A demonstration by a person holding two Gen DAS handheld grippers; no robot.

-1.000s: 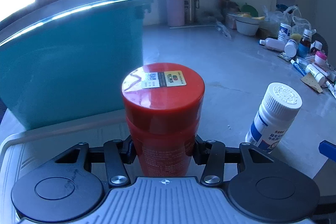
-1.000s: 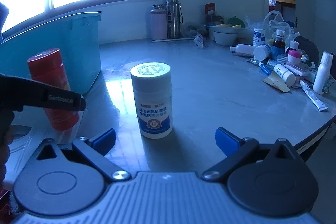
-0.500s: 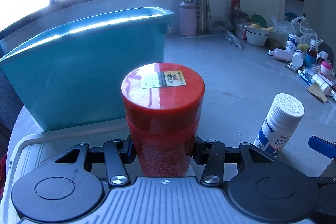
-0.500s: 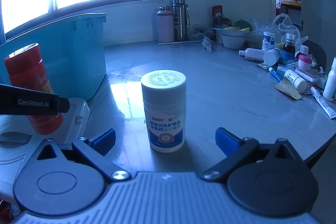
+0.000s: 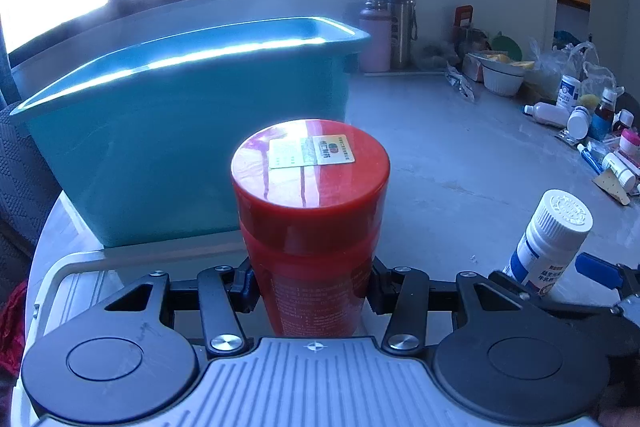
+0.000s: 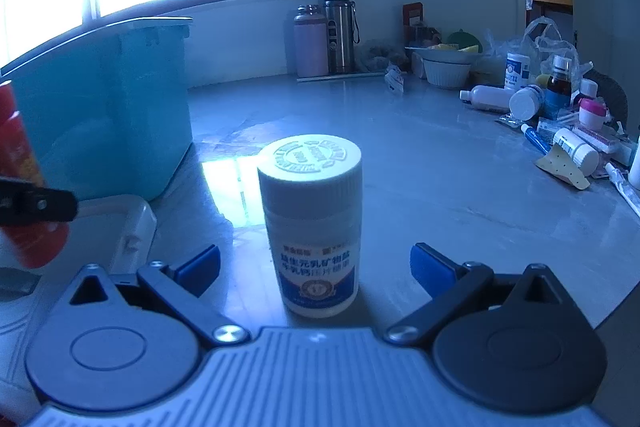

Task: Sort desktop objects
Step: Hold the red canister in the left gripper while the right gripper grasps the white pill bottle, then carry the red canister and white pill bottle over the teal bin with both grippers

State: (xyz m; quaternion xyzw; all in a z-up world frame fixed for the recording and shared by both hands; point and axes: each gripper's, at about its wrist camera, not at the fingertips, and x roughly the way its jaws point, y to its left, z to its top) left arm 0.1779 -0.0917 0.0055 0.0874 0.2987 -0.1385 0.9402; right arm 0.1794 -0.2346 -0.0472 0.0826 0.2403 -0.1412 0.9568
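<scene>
My left gripper (image 5: pixel 312 287) is shut on a red canister (image 5: pixel 310 219) and holds it upright above a white tray (image 5: pixel 76 267), in front of the teal bin (image 5: pixel 180 131). The canister also shows at the left edge of the right wrist view (image 6: pixel 24 195). A white pill bottle (image 6: pixel 314 223) with a blue label stands on the grey table between the open blue fingers of my right gripper (image 6: pixel 316 263); the fingers do not touch it. The bottle also shows in the left wrist view (image 5: pixel 550 243).
The teal bin (image 6: pixel 100 107) stands at the left, the white tray (image 6: pixel 128 223) in front of it. Several medicine bottles and tubes (image 6: pixel 560 131) lie at the right. Two flasks (image 6: pixel 324 35) and a white bowl (image 6: pixel 446 71) stand at the back.
My left gripper has carried the red canister up and to the left, so the bin's opening now shows. My right gripper has moved closer around the white bottle.
</scene>
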